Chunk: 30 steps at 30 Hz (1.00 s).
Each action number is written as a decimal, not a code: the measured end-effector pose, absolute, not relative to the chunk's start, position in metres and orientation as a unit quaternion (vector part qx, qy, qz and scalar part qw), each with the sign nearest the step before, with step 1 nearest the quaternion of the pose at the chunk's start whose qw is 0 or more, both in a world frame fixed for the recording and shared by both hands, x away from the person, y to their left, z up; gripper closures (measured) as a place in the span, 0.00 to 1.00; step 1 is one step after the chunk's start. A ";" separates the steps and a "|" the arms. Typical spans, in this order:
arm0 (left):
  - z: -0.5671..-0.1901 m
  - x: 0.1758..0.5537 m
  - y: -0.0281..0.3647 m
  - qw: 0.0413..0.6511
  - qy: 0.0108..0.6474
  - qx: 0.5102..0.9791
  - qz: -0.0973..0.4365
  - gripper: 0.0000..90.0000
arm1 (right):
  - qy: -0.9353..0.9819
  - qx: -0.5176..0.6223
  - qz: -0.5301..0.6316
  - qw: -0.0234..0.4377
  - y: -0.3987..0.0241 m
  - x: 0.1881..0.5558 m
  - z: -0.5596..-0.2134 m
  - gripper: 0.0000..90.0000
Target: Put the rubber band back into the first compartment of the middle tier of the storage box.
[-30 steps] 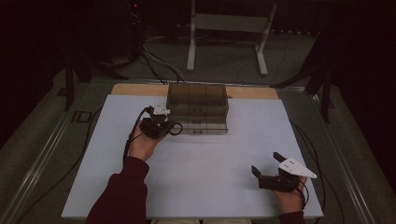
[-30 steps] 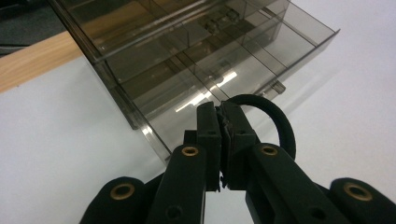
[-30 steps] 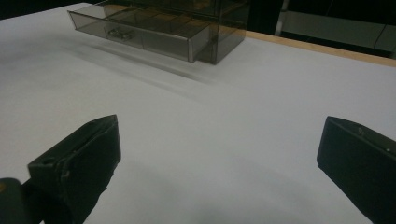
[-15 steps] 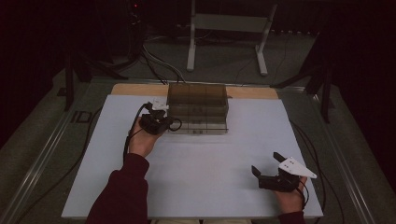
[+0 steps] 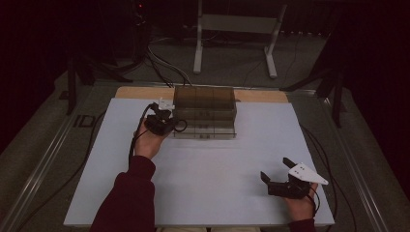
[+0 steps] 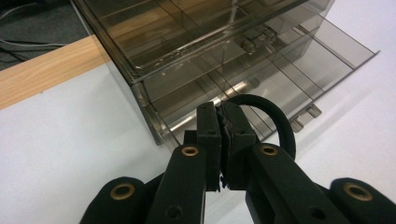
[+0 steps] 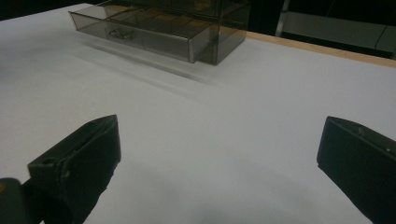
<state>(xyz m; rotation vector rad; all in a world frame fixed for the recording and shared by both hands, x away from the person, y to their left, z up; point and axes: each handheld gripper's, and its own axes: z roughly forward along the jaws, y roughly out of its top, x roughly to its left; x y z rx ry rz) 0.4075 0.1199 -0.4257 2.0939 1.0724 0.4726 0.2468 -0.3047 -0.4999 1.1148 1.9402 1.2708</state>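
High view: left gripper (image 5: 167, 121) sits at the left front corner of the smoky plastic drawer box (image 5: 205, 104), jaws clamped on a black ring (image 5: 180, 126), prob. a hair tie. The bottom drawer (image 5: 208, 131) is pulled out a bit toward the person. Right gripper (image 5: 278, 176) is parked well apart at the near right of the bench (image 5: 212, 169), jaws wide, nothing in them.

Left gripper view: jaws pinched tight on the ring's (image 6: 266, 116) edge, the loop sticking out to the right, hanging over the open drawer (image 6: 299, 84). Step in hand looks like dropping the ring into a drawer compartment. To do it well: get the loop fully past the drawer's front wall and between the dividers before letting go, keep it low so it doesn't bounce out. The shelf above overhangs the back of the drawer, so stay w/ the exposed front part.

Right gripper view: both jaws apart, bare bench between, drawer box (image 7: 159, 25) far off. Nothing blocks the way; cables lie off the bench.
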 end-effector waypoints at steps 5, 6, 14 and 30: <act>-0.426 0.411 0.119 0.362 0.423 0.809 0.188 0.98 | 0.724 0.416 0.474 0.280 -0.304 0.247 -0.500 0.00; -0.425 0.411 0.119 0.360 0.423 0.810 0.190 0.98 | 0.724 0.415 0.474 0.280 -0.304 0.247 -0.500 0.00; -0.426 0.416 0.119 0.359 0.430 0.805 0.195 0.98 | 0.724 0.415 0.475 0.280 -0.305 0.247 -0.500 0.00; -0.431 0.425 0.116 0.356 0.448 0.797 0.193 0.98 | 0.724 0.414 0.476 0.279 -0.304 0.248 -0.500 0.00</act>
